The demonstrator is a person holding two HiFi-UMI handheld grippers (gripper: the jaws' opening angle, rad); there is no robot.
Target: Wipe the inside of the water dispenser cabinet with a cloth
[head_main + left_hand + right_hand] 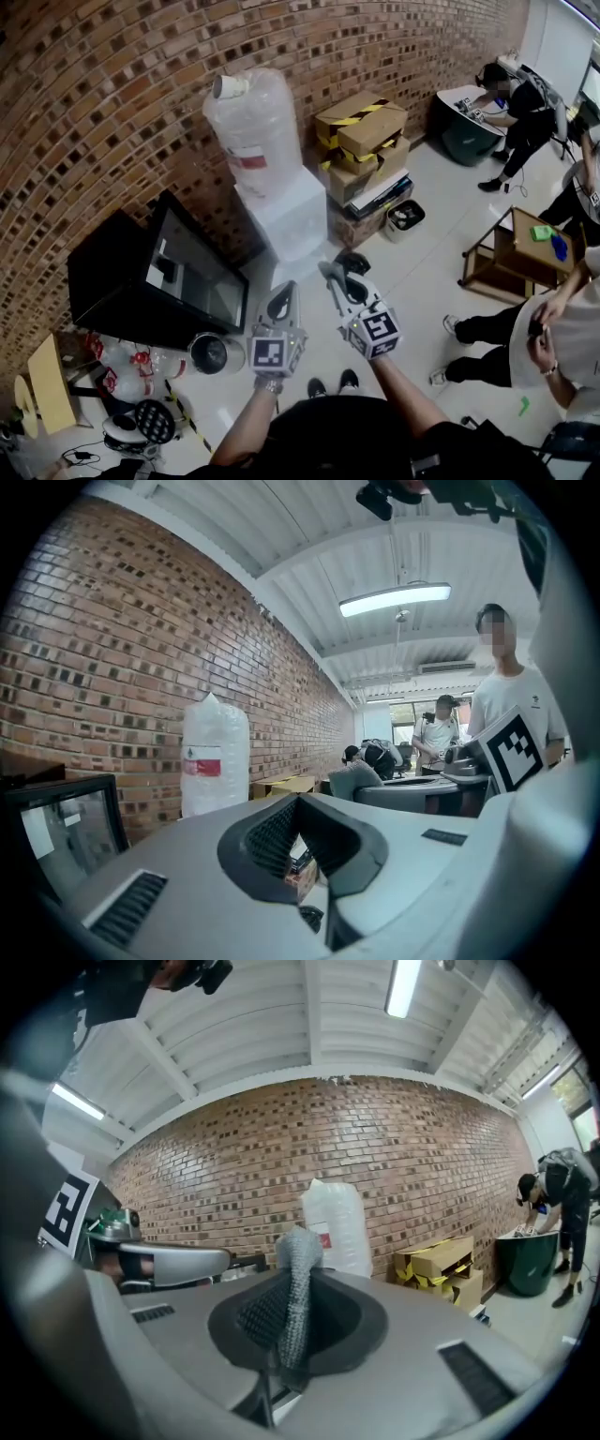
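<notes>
Head view: wrapped water dispenser [286, 220] stands against the brick wall [112, 112], bottle [255, 131] on top and cardboard boxes [366, 141] beside it. Both tongs are held near its front, left tongs [281, 298] and right tongs [336, 275], with a dark cloth [352, 263] at the right tips.
Left gripper view: left tongs [300, 855] slightly apart, nothing between them.
Right gripper view: right tongs [286, 1335] clamped on the grey mesh cloth [298, 1283], which sticks up past the tips.
</notes>
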